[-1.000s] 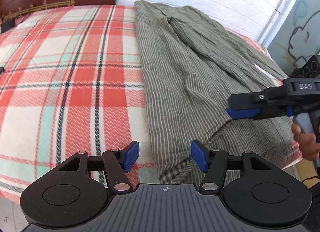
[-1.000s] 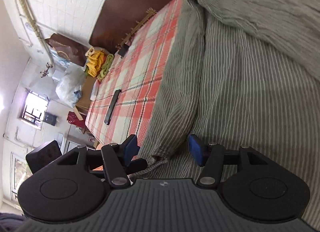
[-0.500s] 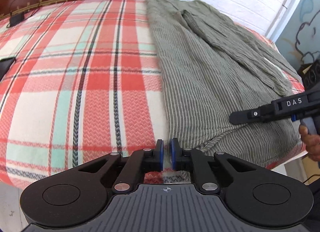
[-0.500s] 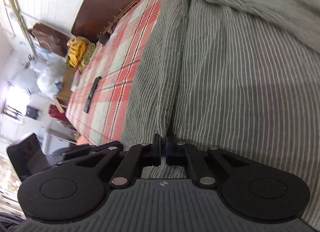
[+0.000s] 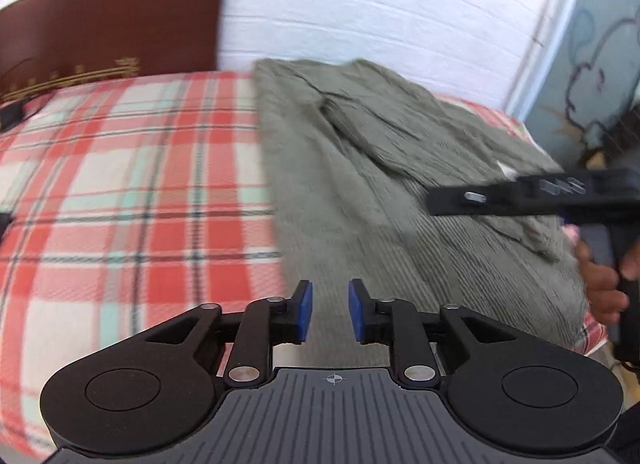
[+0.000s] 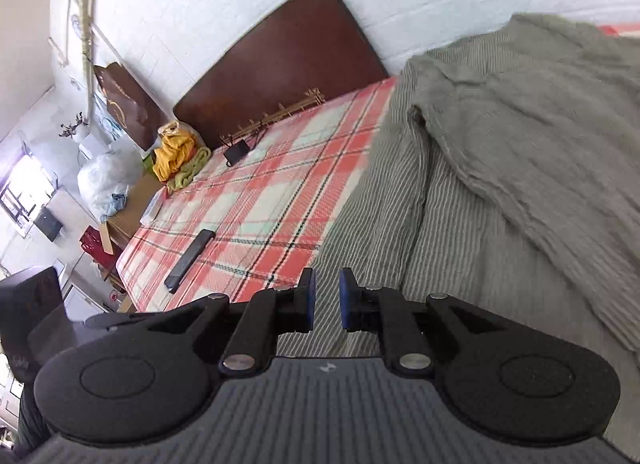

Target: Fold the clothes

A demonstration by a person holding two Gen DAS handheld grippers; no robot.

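Observation:
A grey-green striped garment (image 5: 360,168) lies spread along the right side of the bed, one layer folded over on top. My left gripper (image 5: 330,310) hovers above its near left edge, slightly open, with nothing between the blue pads. In the right wrist view the same garment (image 6: 500,144) fills the right half. My right gripper (image 6: 325,300) stands over its striped lower layer with a narrow gap and nothing pinched. From the left wrist view the right gripper (image 5: 520,196) is blurred, above the garment's right side, held by a hand (image 5: 600,284).
The bed has a red, white and mint plaid cover (image 5: 140,184) and a dark brown headboard (image 6: 288,64) against a white brick wall (image 5: 380,4). A black remote (image 6: 190,260) and a small black device (image 6: 236,152) lie on the cover. Yellow and green clothes (image 6: 180,156) sit beside the bed.
Both grippers were open a second ago, shut on the garment's near hem half a second ago, and now stand slightly open again. Both have lifted and the views tilted up.

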